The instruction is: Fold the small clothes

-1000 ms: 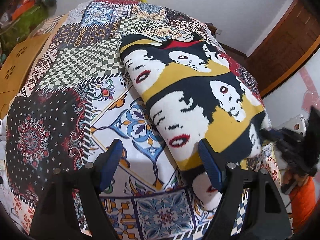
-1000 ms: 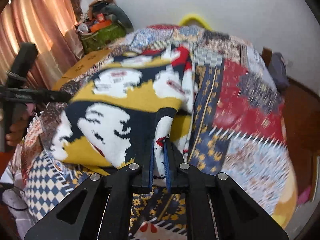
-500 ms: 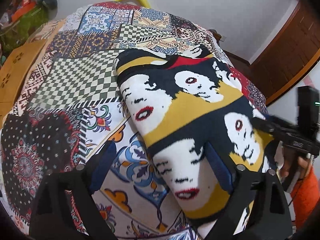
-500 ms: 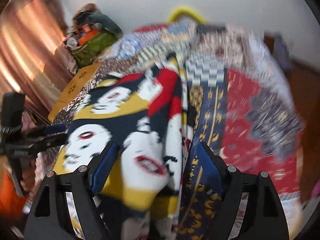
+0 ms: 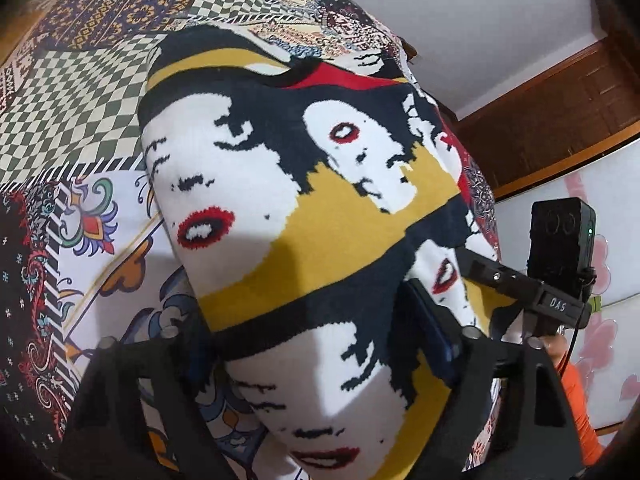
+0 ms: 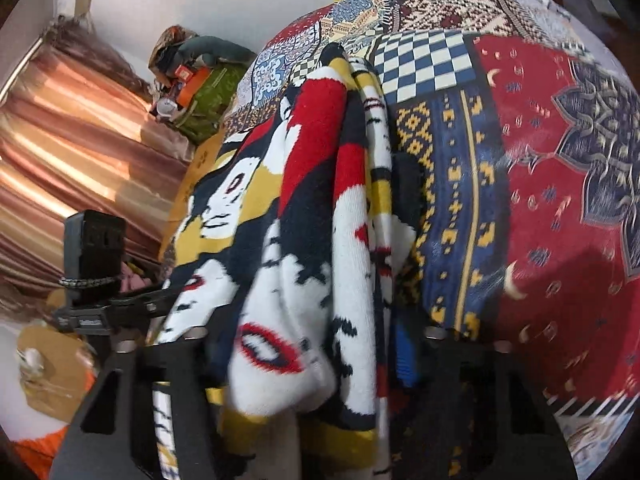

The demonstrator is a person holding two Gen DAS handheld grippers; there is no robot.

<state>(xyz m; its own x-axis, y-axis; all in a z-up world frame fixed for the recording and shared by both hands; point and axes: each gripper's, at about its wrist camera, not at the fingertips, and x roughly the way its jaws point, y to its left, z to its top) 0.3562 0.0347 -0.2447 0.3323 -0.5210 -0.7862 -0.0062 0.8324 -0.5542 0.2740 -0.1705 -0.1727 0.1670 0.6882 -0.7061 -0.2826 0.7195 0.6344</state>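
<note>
A knitted garment (image 5: pixel 320 216) with white faces, black hair and yellow and red bands lies folded lengthwise on a patchwork bedspread (image 5: pixel 80 92). My left gripper (image 5: pixel 312 340) straddles its near end. The jaws are closing with the cloth between them, and the left finger is hidden under the cloth's edge. In the right wrist view the garment (image 6: pixel 312 200) shows as a thick bunched fold. My right gripper (image 6: pixel 310 354) is closing on that fold, which fills the gap between the pads.
The bedspread (image 6: pixel 540 160) runs on to the right of the garment. A brown wooden door (image 5: pixel 560 120) stands at the far right. A copper curtain (image 6: pixel 60 160) and a pile of bags (image 6: pixel 192 80) lie to the left. An orange sleeve (image 5: pixel 576 400) shows behind the other gripper.
Both grippers moved forward and down over the garment. The right one, earlier shut on the hem, opened wide and now narrows on a thick fold. The left one now straddles the near end.
</note>
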